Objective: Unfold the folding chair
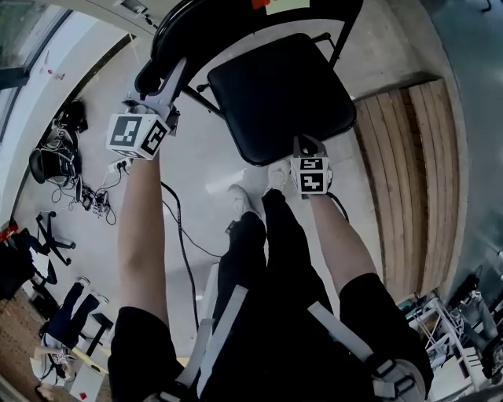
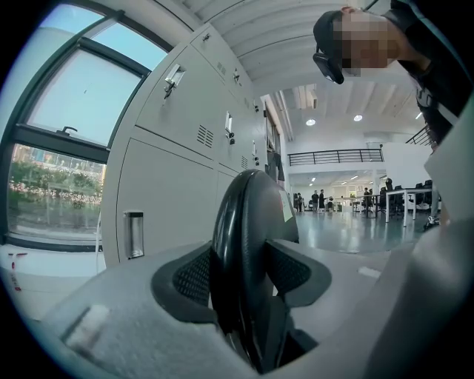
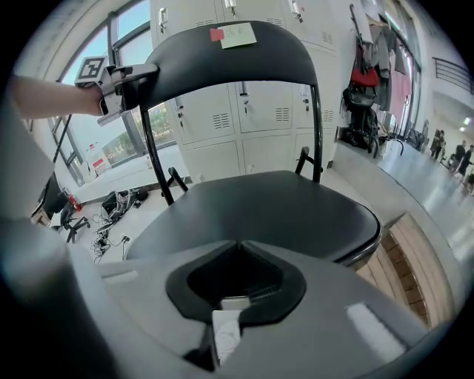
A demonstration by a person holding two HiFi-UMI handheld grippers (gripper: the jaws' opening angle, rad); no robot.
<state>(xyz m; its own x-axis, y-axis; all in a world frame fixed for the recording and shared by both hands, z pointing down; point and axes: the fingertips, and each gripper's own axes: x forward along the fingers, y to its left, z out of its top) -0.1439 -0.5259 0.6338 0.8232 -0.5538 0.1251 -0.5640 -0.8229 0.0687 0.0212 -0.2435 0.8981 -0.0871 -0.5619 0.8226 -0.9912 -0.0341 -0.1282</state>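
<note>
Standing open on the pale floor (image 1: pixel 196 149), the folding chair (image 1: pixel 279 94) has its seat (image 3: pixel 259 215) down and level, just ahead of the person's legs (image 1: pixel 267 259). The left gripper (image 1: pixel 163 78) has its fingers (image 2: pixel 191 280) spread wide and clamped on the side edge of the backrest (image 2: pixel 248 237), a pad on each face. The right gripper (image 1: pixel 308 145) hangs at the seat's front edge, fingers (image 3: pixel 274 285) closed together with nothing between them.

The folding chair (image 1: pixel 279 94) loses the top of its backrest (image 1: pixel 220 20) at the head view's upper edge, and most of its legs lie hidden under it. The writing on the pale note (image 3: pixel 238 34) stuck to the backrest is too small to read. The people (image 2: pixel 318 200) far down the hall are too small to make out.
</note>
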